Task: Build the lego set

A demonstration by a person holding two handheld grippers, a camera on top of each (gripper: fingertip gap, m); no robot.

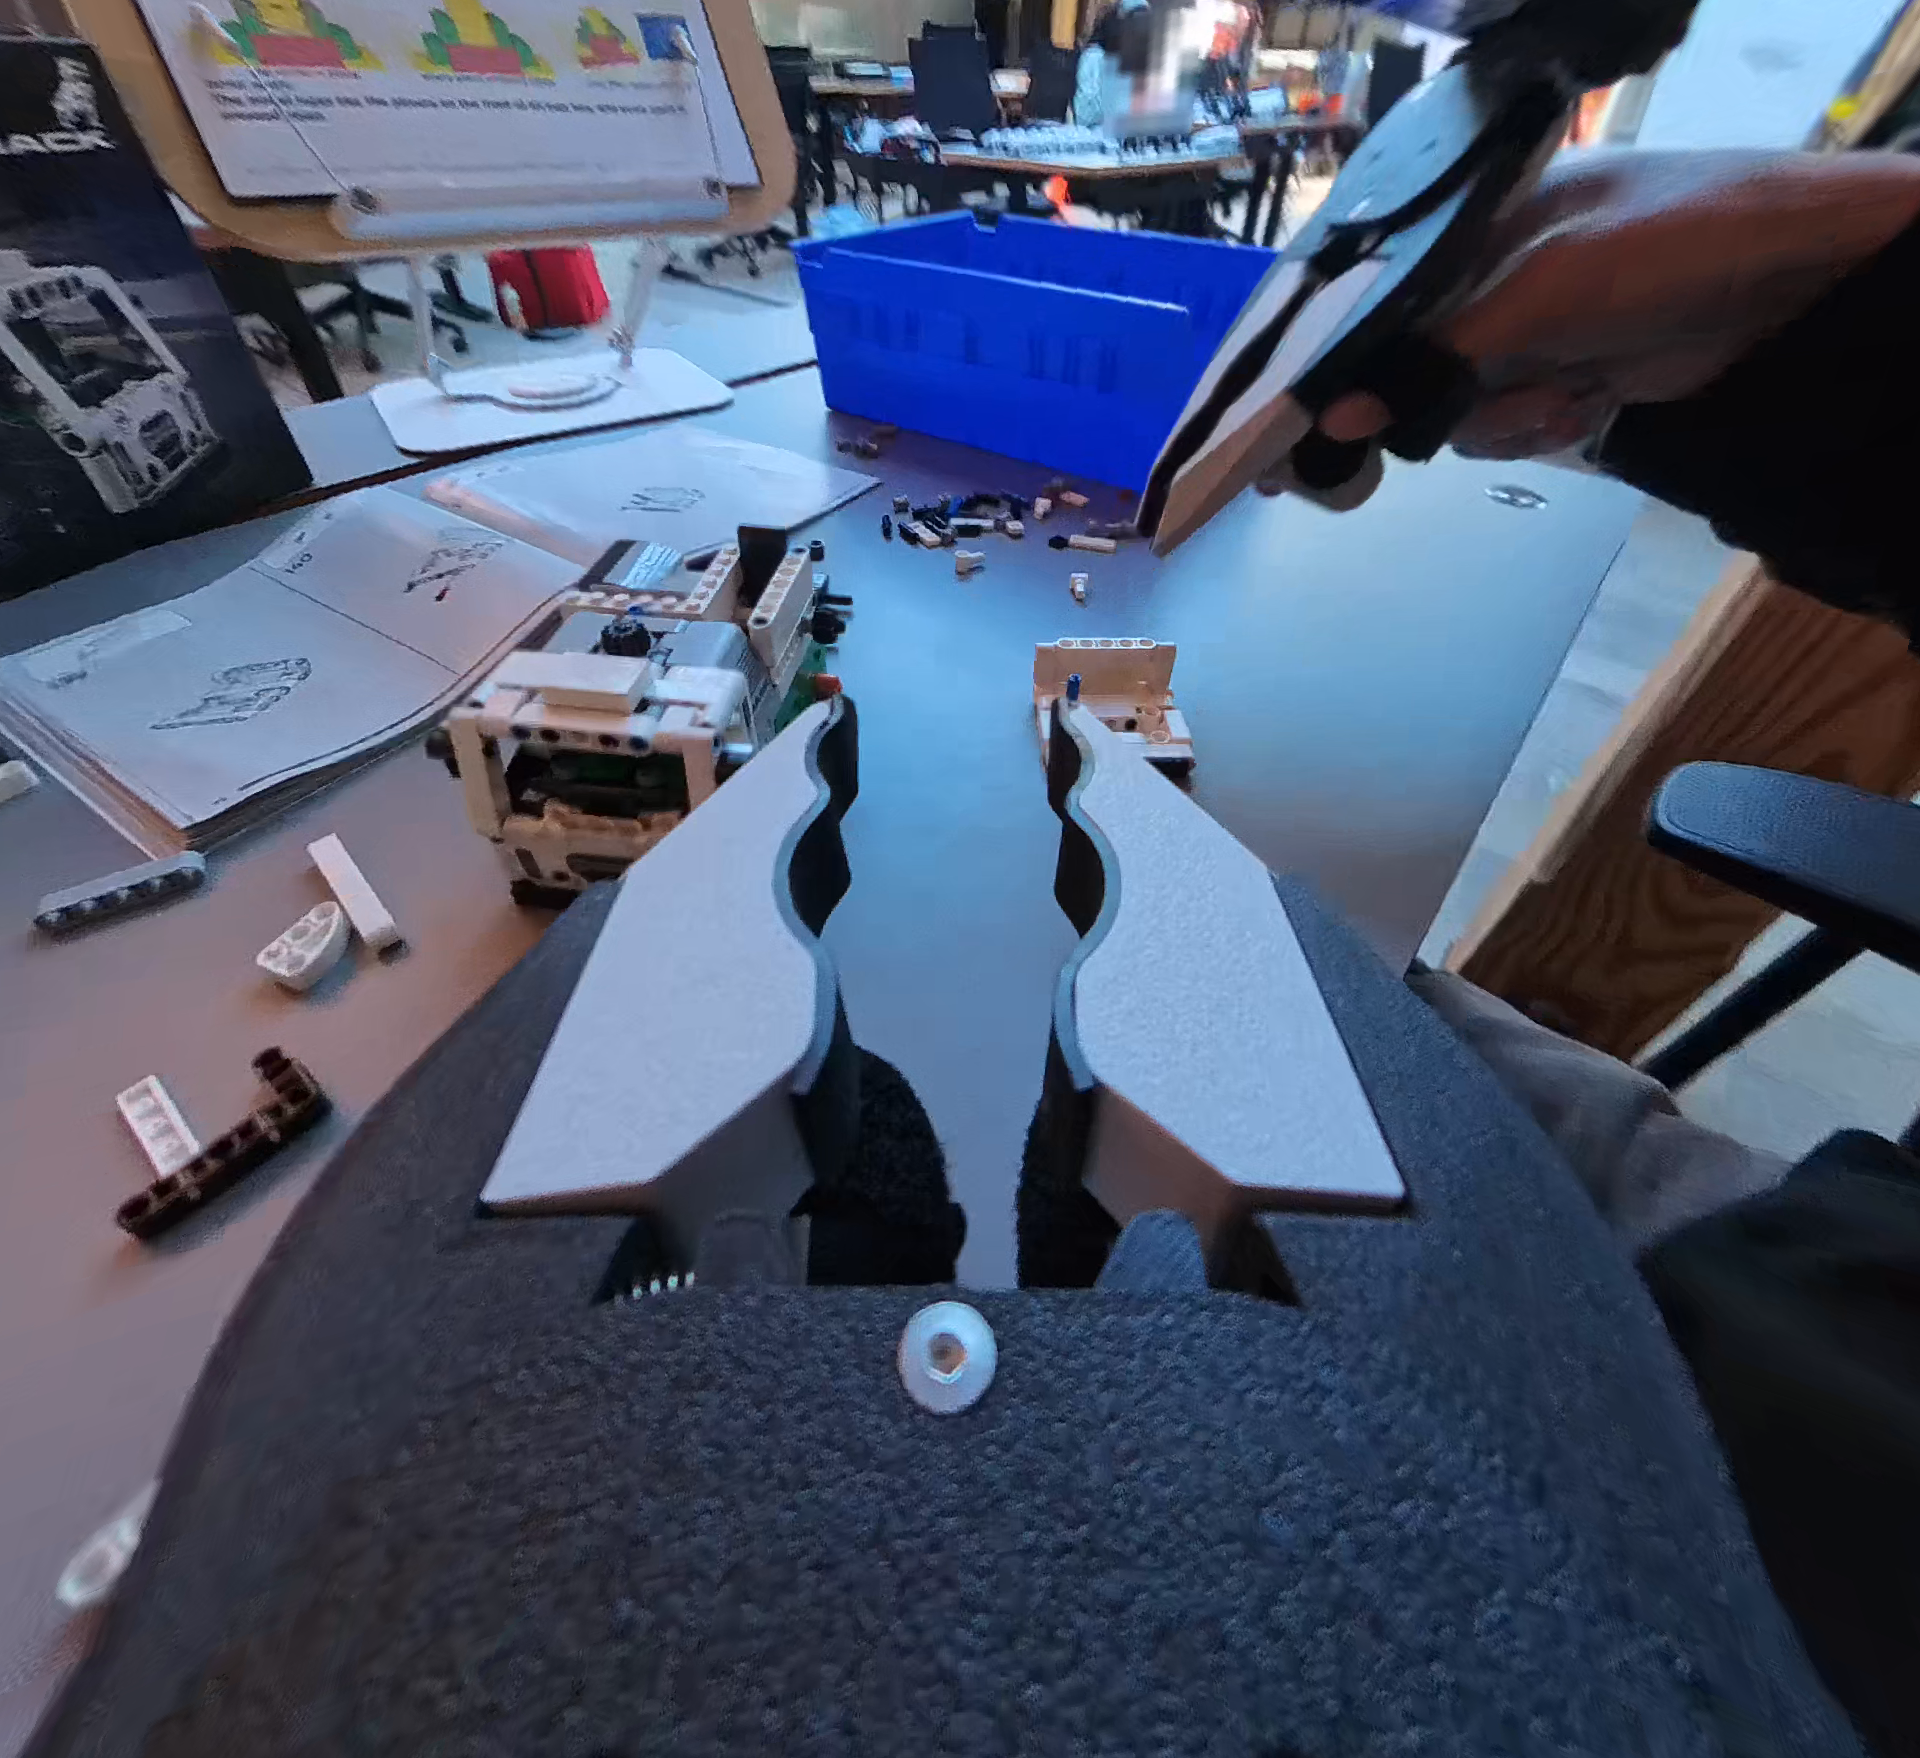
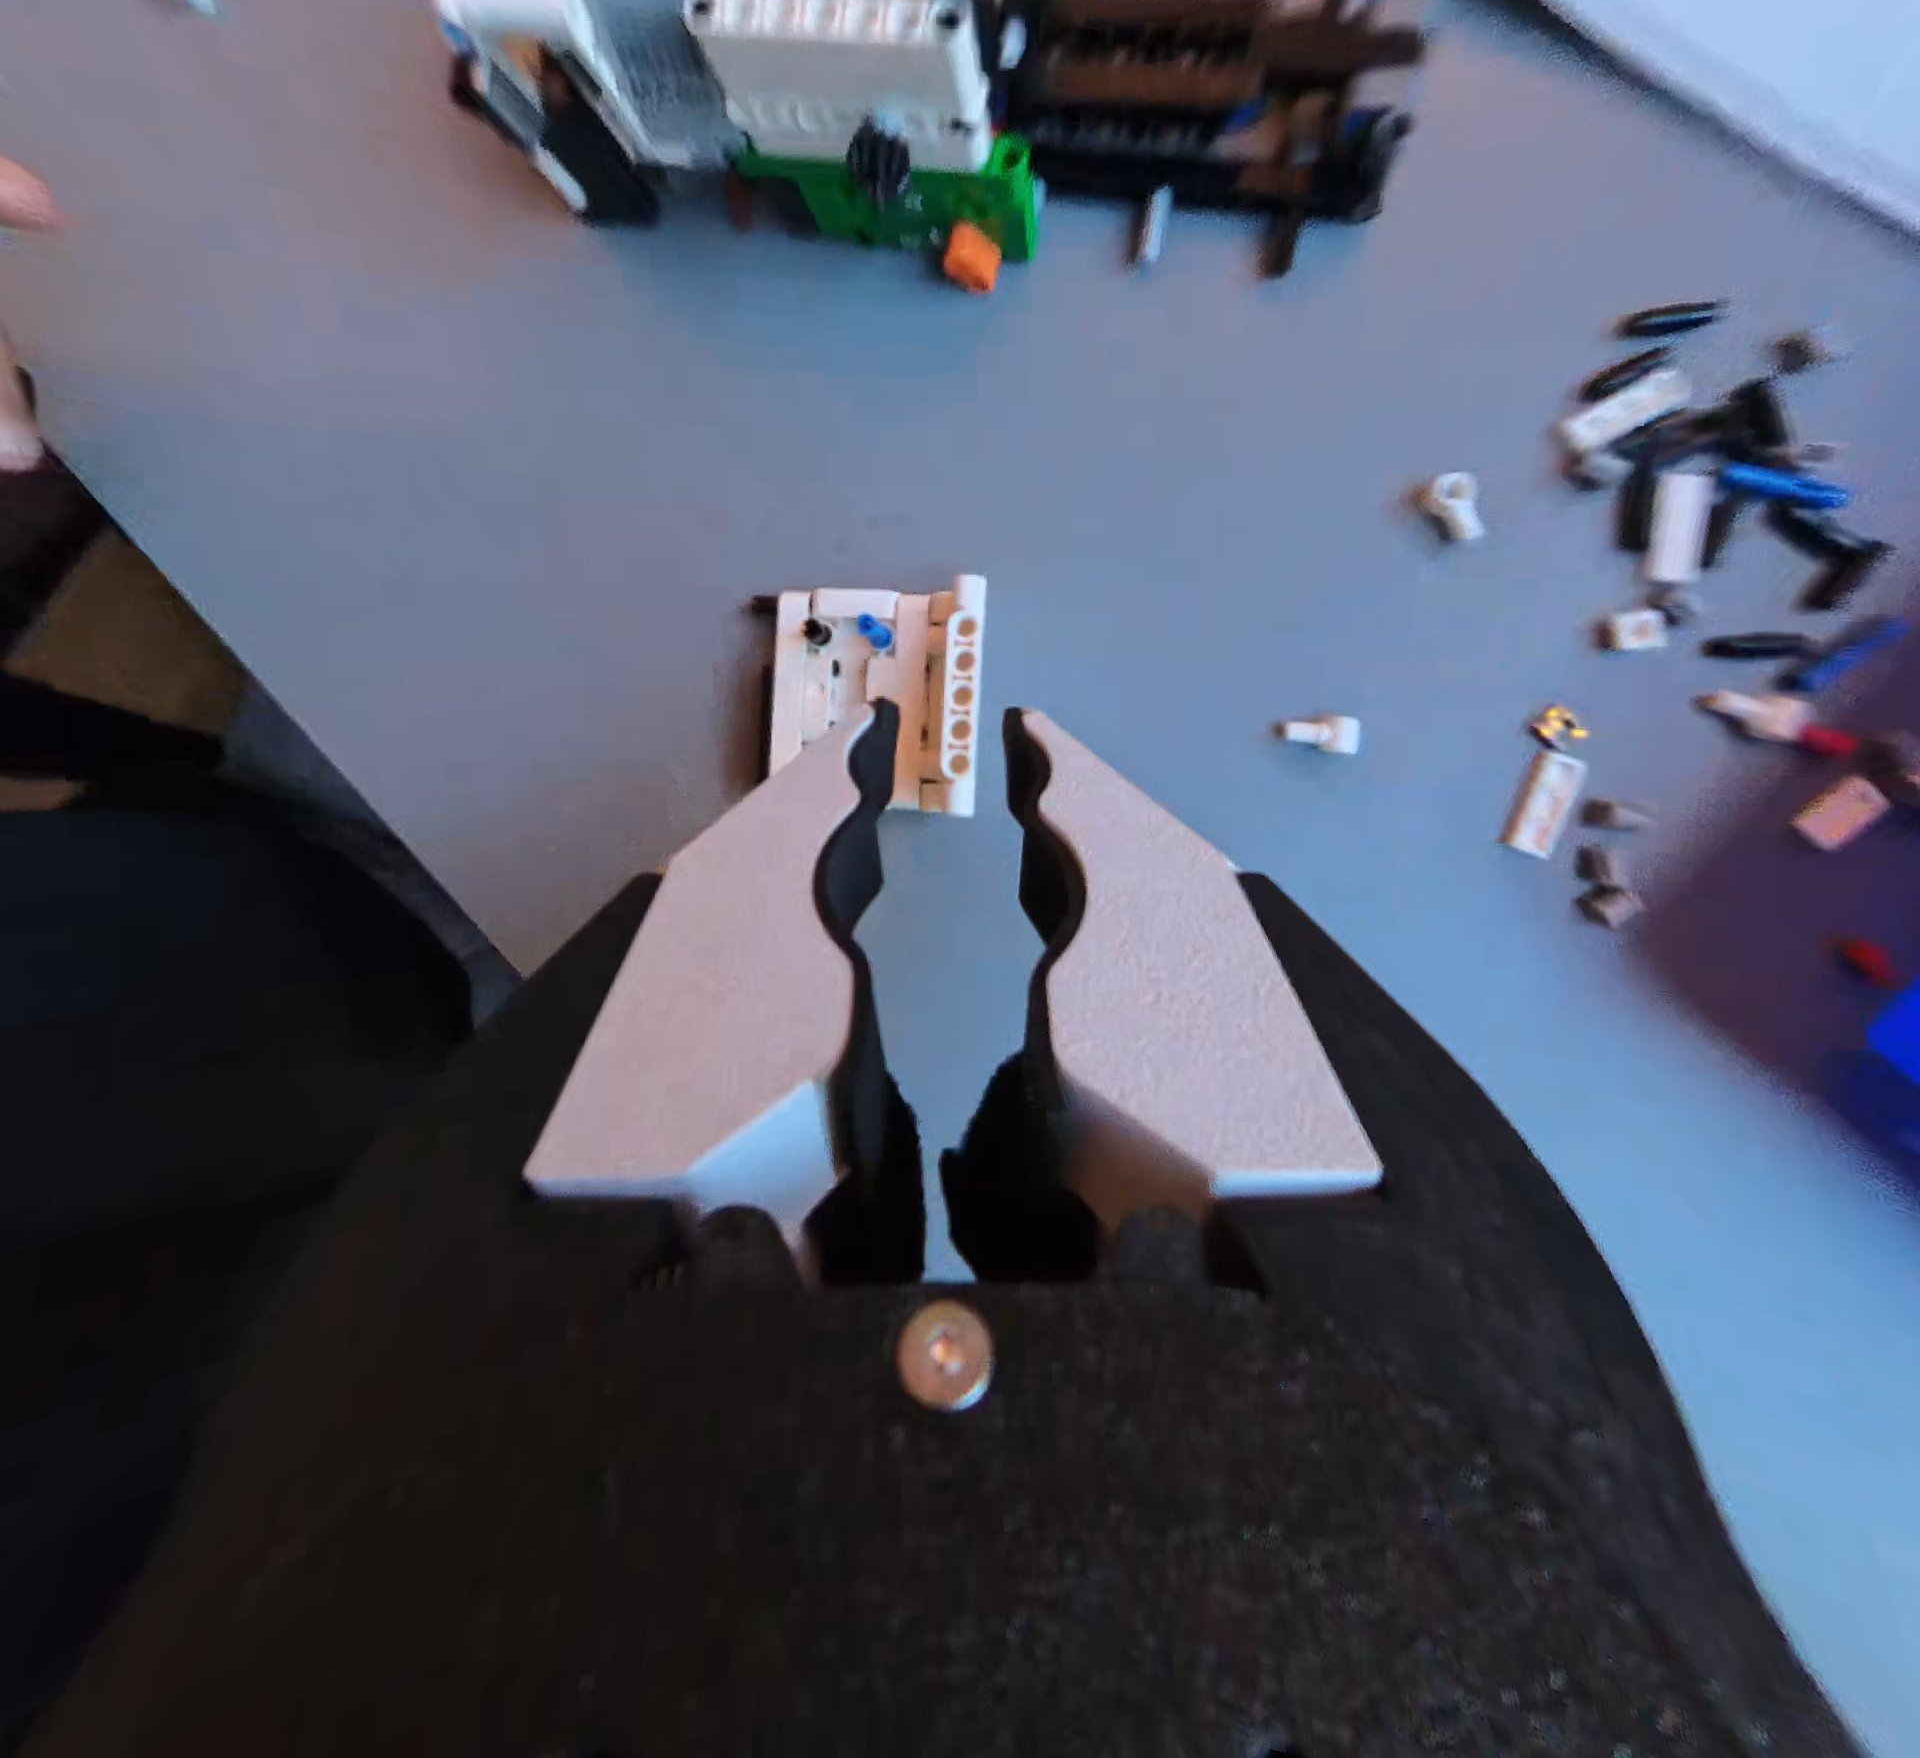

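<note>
Two grippers, left (image 1: 951,721) and right (image 2: 945,721), hover with fingers wide and empty near the white subassembly (image 2: 883,690), truck (image 1: 623,711) beyond it.

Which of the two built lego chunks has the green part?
The big truck-like build, with green and orange at its base. The small white assembly under the right tool has only a blue pin.

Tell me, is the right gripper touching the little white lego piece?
Cannot tell. In the right wrist view the right gripper is open, and one finger overlaps the little white lego piece, hiding any contact or gap.
</note>
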